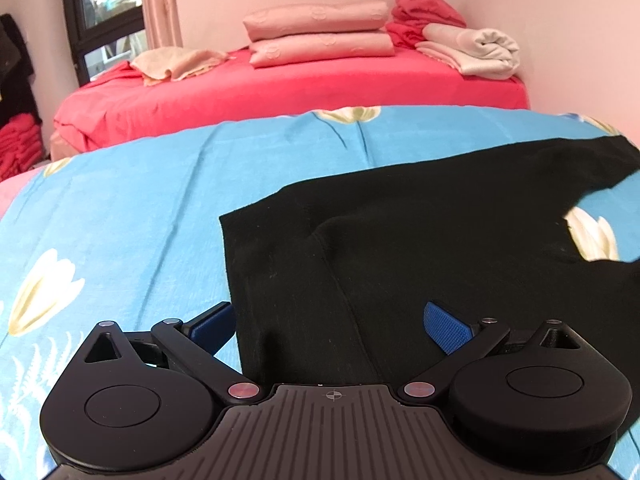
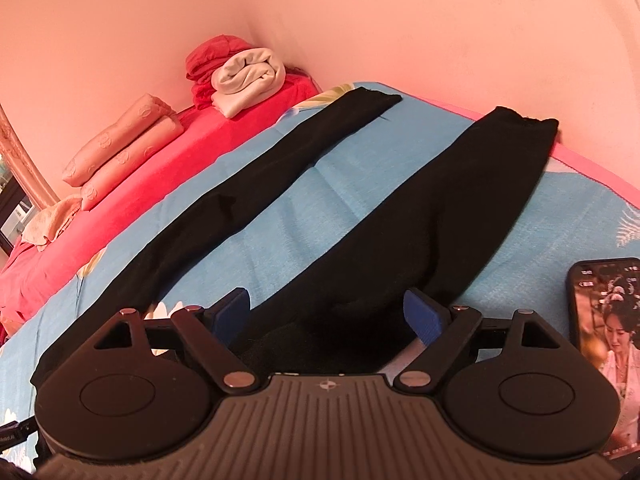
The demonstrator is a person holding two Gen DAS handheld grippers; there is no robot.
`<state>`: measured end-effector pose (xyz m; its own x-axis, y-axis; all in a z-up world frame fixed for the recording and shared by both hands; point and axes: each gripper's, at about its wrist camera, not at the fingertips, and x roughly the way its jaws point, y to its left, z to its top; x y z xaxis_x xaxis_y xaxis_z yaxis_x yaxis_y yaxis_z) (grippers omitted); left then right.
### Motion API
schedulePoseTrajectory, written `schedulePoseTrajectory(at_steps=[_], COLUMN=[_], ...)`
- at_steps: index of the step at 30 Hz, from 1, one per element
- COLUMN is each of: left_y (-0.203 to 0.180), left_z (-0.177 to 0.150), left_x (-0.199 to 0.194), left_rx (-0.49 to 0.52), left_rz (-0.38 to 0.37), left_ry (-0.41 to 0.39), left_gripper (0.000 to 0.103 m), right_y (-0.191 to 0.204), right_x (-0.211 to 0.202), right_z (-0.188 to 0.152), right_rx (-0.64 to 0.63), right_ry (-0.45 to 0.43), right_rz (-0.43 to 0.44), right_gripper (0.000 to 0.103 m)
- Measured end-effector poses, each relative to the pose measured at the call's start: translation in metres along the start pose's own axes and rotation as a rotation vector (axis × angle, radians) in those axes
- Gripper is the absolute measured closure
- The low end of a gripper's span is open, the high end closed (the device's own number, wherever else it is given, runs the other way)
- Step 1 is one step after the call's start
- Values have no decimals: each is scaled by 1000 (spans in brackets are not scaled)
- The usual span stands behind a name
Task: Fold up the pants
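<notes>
Black pants (image 1: 400, 240) lie flat on a blue flowered bedsheet (image 1: 120, 208). In the left wrist view the waist end is near, and my left gripper (image 1: 332, 324) is open with its blue pads on either side of the waist edge. In the right wrist view the two legs spread apart, the left leg (image 2: 240, 192) and the right leg (image 2: 460, 208) running away toward the wall. My right gripper (image 2: 326, 312) is open astride the near part of the right leg, just above the cloth.
A phone (image 2: 604, 340) with a lit screen lies on the sheet at the right. A red bed (image 1: 280, 92) behind holds folded pink blankets (image 1: 320, 34), a rolled white towel (image 1: 476, 50) and red cloth (image 1: 424, 12). A window (image 1: 104, 12) is at far left.
</notes>
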<state>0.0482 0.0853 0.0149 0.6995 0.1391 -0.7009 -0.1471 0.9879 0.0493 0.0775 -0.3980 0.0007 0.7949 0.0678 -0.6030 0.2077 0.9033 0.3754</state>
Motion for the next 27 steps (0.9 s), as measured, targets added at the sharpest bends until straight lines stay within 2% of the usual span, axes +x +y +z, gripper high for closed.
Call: schedulePoseTrajectory(at_steps=[4,6,8,9,12,14,15,16,19,21,24,27], left_y=[-4,-5,-12,-17,-36,-44,-46,-43,-35,-34,-34,-35], left_z=[-11,-22,-40,-50,-80,-94,-97,-97,-88,-91,-101,-98], left_x=[-20,-39,-62,-71,-78,-69,-62,-60,-48,-48,-55,-49], left_rx=[43,93,202,272,473,544,548,517,433,462,558,543], left_rz=[-39,-122,-218,-242,-278,-258,-243,-250,-266,-288,-290,-307], left_ry=[-7,-30,-87,-109,-118,-96,-82,-91,-45,-47,-109,-103], left_gripper=[0,0,0,0,0,0,0,0,0,0,0,0], right_y=[-8,-12,-18,-22,-33,-42,-46,-51,-64,-70,-79,-82], right_x=[-3,-5,-8,-9,-8,-1,4,9,23,25,29,38], right_z=[1,3,7,10,17,21,22,22,23,26,31,32], right_rx=[11,22,55,72,107,136,153,176,224,250,304,327], right_ry=[5,11,19,21,17,35,48,61,82,54,23,-6], right_rz=[6,11,24,22,-36,-65,-72,-80,-126,-125,-117,-128], right_gripper=[16,16,16,16,16,16,17,18,25,26,27,49])
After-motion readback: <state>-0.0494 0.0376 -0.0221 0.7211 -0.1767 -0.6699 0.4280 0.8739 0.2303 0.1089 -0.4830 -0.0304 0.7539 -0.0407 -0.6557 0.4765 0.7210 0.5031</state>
